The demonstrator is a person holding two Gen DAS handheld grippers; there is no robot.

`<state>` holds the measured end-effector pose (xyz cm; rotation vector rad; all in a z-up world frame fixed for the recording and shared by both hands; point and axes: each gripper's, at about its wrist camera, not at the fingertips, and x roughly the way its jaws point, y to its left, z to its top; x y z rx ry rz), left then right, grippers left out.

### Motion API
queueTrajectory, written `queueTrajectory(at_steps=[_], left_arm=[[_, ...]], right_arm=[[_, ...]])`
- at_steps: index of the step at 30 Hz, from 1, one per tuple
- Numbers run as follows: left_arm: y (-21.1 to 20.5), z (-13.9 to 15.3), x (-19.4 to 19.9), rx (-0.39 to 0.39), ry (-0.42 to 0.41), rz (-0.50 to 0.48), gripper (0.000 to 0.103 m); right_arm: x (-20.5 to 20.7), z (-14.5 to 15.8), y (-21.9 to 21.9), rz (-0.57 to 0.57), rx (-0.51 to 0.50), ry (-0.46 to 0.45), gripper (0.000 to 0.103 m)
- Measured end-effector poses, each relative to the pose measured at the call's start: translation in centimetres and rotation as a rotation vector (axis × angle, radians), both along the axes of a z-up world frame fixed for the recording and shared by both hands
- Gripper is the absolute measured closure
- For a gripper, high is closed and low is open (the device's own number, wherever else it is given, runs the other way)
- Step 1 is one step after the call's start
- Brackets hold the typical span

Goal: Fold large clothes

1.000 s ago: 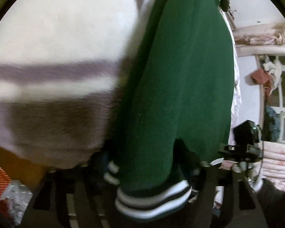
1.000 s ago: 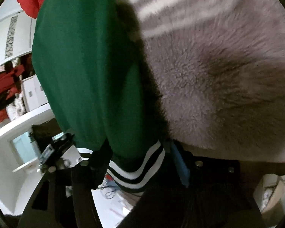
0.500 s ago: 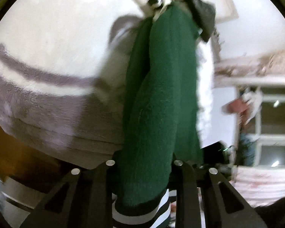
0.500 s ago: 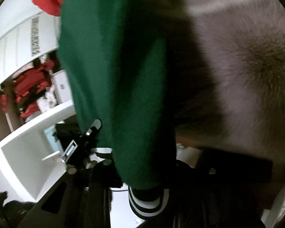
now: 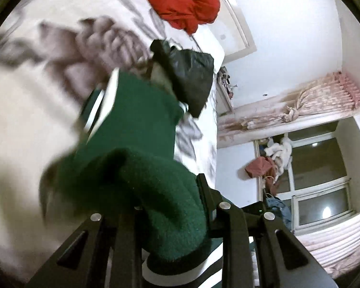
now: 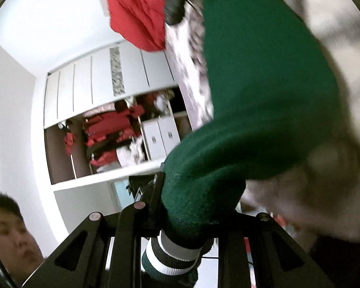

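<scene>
- The green sweater sleeve (image 5: 141, 168) runs straight ahead and up from the left gripper (image 5: 170, 225). Its jaws have just been closing and now clamp the sleeve just above its striped cuff (image 5: 170, 273).
- The right gripper (image 6: 192, 218) has also just been closing, and it pinches a second green sleeve (image 6: 252, 110) above the white-banded cuff (image 6: 172, 254).
- Each sleeve's long axis follows its gripper's pointing line, up toward the garment's body, so each hand holds one end and neither is the nearer.
- The cream and mauve fleece garment (image 5: 28, 124) lies close beside the green knit, to its left in the left view and to its right in the right view.
- Hidden: the sweater's body, shoulders and hem. I cannot tell where the sleeves join, nor whether the fleece is a separate piece.
- Motion blur smears the fleece; a red garment (image 5: 180, 0) and a dark bag (image 5: 192, 72) sit behind.
</scene>
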<state>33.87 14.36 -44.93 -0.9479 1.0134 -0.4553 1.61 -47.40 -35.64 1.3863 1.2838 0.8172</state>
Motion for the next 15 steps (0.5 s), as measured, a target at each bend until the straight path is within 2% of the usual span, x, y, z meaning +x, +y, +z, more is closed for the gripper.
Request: queueTrajectory(at_steps=[4, 8, 12, 15], left_arm=[[-0.1, -2.0, 7.7, 0.06, 0.015, -0.029, 0.082], [-0.3, -6.9, 14.6, 0.077, 0.1, -0.061, 0.082], [-0.3, -13.1, 18.7, 0.073, 0.231, -0.107, 0.081], [-0.2, -14.4, 19.7, 0.054, 0.305, -0.118, 0.081]], right_arm=[[9.6, -0.9, -1.2, -0.074, -0.04, -0.004, 0.081], [18.2, -4.8, -2.1, -0.129, -0.129, 0.034, 0.081], [24.7, -9.5, -1.2, -0.155, -0.217, 0.106, 0.082], [27.3, -13.4, -1.1, -0.175, -0.246, 0.196, 0.082]])
